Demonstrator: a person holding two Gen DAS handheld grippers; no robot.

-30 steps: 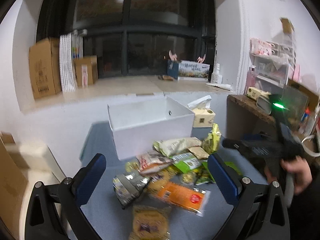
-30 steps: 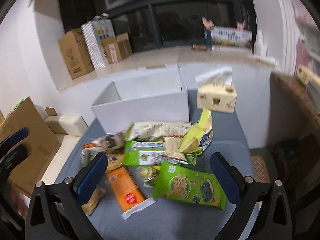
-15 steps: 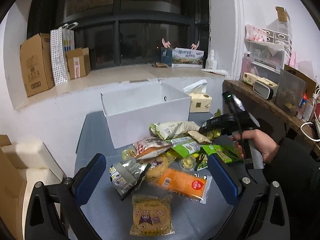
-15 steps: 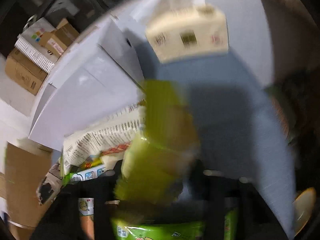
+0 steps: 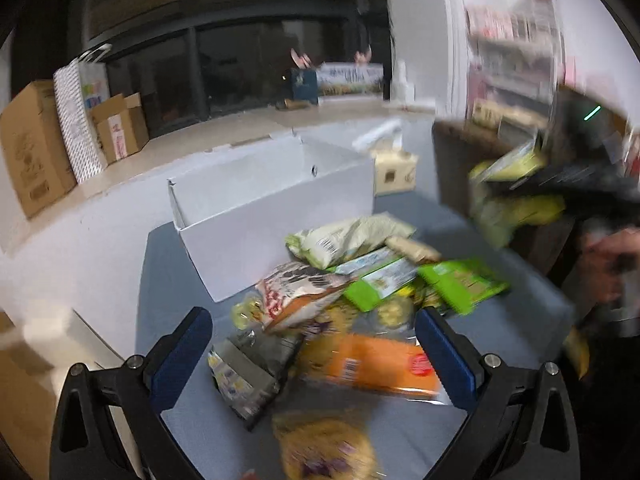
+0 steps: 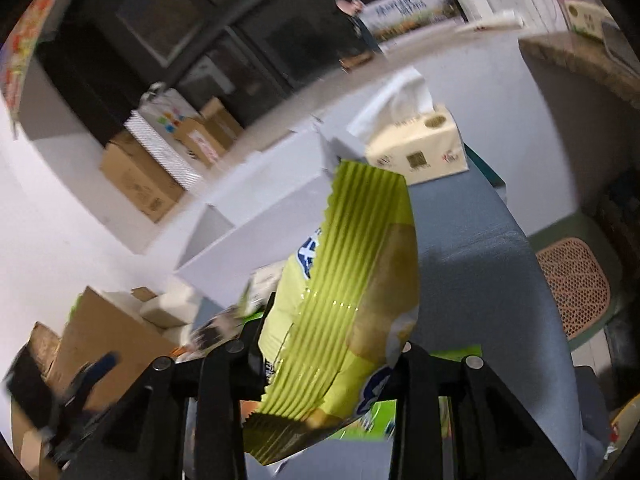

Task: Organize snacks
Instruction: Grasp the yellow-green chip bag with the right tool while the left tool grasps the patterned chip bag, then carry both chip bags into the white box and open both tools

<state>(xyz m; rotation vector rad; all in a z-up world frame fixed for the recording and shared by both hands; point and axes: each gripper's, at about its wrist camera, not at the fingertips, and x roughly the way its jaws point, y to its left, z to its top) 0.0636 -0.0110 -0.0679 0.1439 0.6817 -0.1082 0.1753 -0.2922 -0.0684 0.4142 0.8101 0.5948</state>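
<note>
A: Right gripper [image 6: 320, 364] — status?
B: Fingers clamped on the yellow-green bag [image 6: 340, 300], gripped low so the crimped top stands above the jaws. The bag hangs clear of the table [image 6: 472, 280], right of the pile in the left view [image 5: 516, 200], probably so it can pass over the wall of the box [image 5: 272, 216]

A: Left gripper [image 5: 316, 352]?
B: Fingers wide apart, holding nothing. It hovers above the near snacks, the orange pack [image 5: 376, 368] between its fingertips — likely staged for the next pick.

A: Where does the bag go?
B: Presumably into the white box; it sits open-topped behind the pile, beside the tissue box [image 6: 416, 148]. Its floor is hidden, so contents cannot be told
</note>
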